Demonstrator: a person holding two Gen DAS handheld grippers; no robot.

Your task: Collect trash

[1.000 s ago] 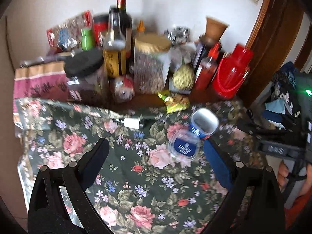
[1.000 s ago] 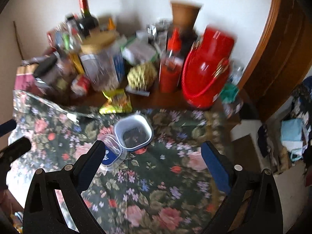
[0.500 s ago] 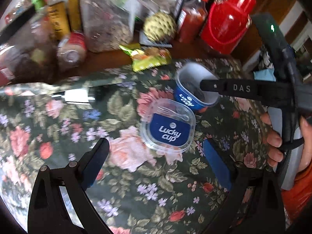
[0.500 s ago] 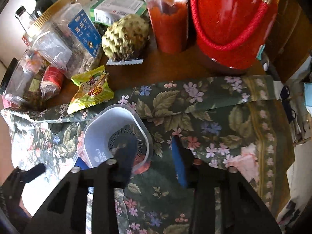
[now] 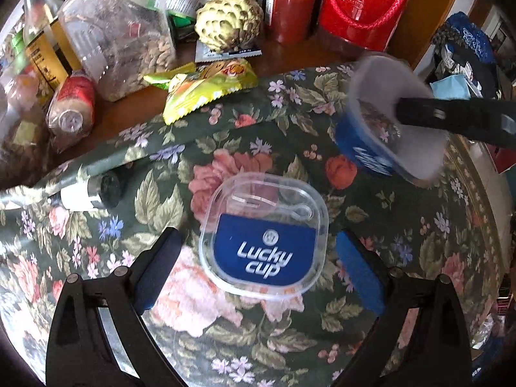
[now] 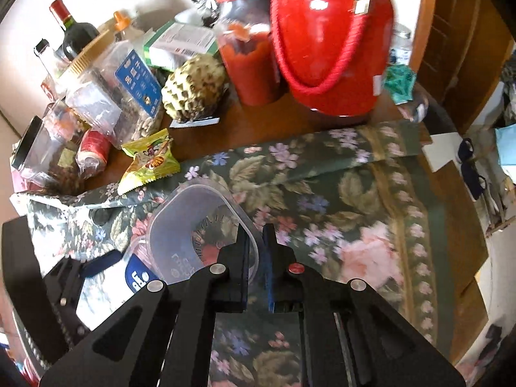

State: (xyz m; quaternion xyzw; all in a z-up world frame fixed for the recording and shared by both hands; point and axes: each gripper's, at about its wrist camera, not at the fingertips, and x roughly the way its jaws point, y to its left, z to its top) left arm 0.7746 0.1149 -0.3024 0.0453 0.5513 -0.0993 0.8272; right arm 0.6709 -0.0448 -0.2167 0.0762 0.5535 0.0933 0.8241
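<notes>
The cup [image 6: 193,229], a clear plastic tub with a blue label, sits tilted over the floral cloth [image 6: 338,193], its rim pinched between the narrow jaws of the right gripper [image 6: 256,242], one finger inside the cup and one outside. In the left wrist view the cup [image 5: 380,148] is blurred, with the right gripper's dark finger reaching into it from the right. Its clear lid [image 5: 262,238], printed "Lucky cup", lies flat on the cloth between the wide-open jaws of the left gripper [image 5: 254,258], whose pads stand apart from it on both sides. Behind, on bare wood, lies a yellow-green wrapper [image 5: 206,88]; further back stand a scaly fruit [image 5: 229,22], a clear jar [image 5: 119,35] and a red jug [image 6: 329,38].
</notes>
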